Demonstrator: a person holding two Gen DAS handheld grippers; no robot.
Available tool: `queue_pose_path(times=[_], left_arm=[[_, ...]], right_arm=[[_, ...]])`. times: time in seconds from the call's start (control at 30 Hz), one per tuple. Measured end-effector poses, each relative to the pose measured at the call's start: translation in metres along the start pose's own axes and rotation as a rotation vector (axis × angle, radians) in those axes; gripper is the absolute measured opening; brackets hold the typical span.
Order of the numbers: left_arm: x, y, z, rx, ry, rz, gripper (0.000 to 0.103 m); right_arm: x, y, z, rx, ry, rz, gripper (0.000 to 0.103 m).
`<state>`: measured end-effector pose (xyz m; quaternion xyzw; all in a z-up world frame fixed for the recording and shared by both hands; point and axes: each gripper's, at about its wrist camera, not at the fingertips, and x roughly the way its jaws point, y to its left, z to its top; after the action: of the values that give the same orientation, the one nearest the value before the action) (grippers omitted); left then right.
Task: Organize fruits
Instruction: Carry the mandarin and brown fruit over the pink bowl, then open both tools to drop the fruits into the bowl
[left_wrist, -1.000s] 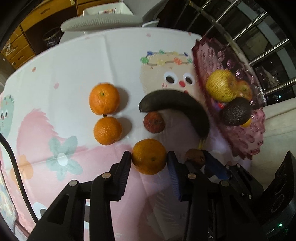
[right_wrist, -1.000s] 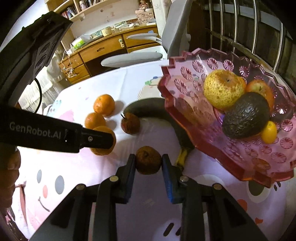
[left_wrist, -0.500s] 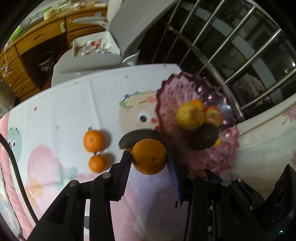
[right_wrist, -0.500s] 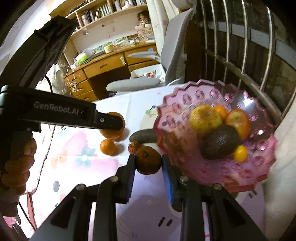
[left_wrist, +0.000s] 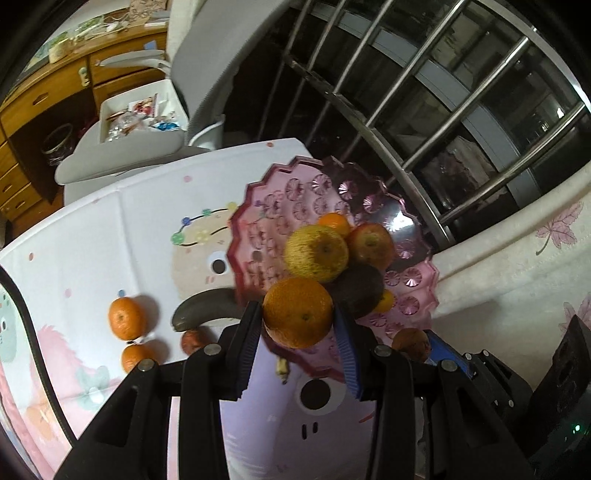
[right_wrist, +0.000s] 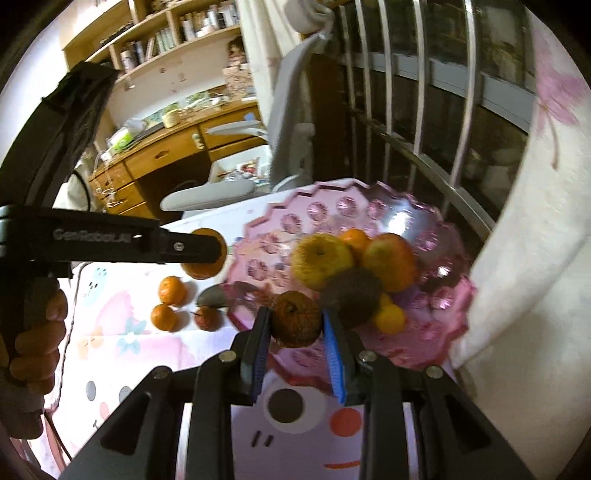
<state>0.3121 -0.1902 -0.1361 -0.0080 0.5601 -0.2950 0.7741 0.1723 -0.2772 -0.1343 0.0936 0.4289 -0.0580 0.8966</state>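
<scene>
Both grippers have risen off the table & swung toward the pink glass fruit bowl (left_wrist: 369, 206) since a sec ago. Left gripper (left_wrist: 297, 321): jaws clamped on an orange (left_wrist: 297, 314), now hanging at the bowl's near rim, vs. down on the cloth before. Right gripper (right_wrist: 295, 325): jaws closed on a brown wrinkled fruit (right_wrist: 294, 317), also at the near rim. Bowl already has a yellow pear (left_wrist: 317, 253), apple (left_wrist: 371, 245), avocado (left_wrist: 360, 288). Left of the bowl on the tablecloth (left_wrist: 147, 206): two mandarins (left_wrist: 125, 318), dark banana (left_wrist: 207, 308), small red fruit (left_wrist: 192, 340). Judgement: transport nearly done, drop-off next; 4 pcs remain.
</scene>
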Motion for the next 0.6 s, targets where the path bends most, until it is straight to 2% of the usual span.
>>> queue_pose_path(times=[0.33,0.47,0.6], left_arm=[[0.029,-0.018,-0.001,0.023,0.055,-0.028,0.039],[0.027,-0.021,-0.001,0.036,0.053,-0.02,0.054],[0.019,-0.017,0.0,0.031,0.043,0.0,0.056]], right_arm=[[0.011,-0.038,-0.007,0.115,0.073,-0.045,0.029],[0.017,-0.048,-0.01,0.177,0.111,-0.032,0.03],[0.019,-0.054,-0.013,0.239,0.13,-0.016,0.037]])
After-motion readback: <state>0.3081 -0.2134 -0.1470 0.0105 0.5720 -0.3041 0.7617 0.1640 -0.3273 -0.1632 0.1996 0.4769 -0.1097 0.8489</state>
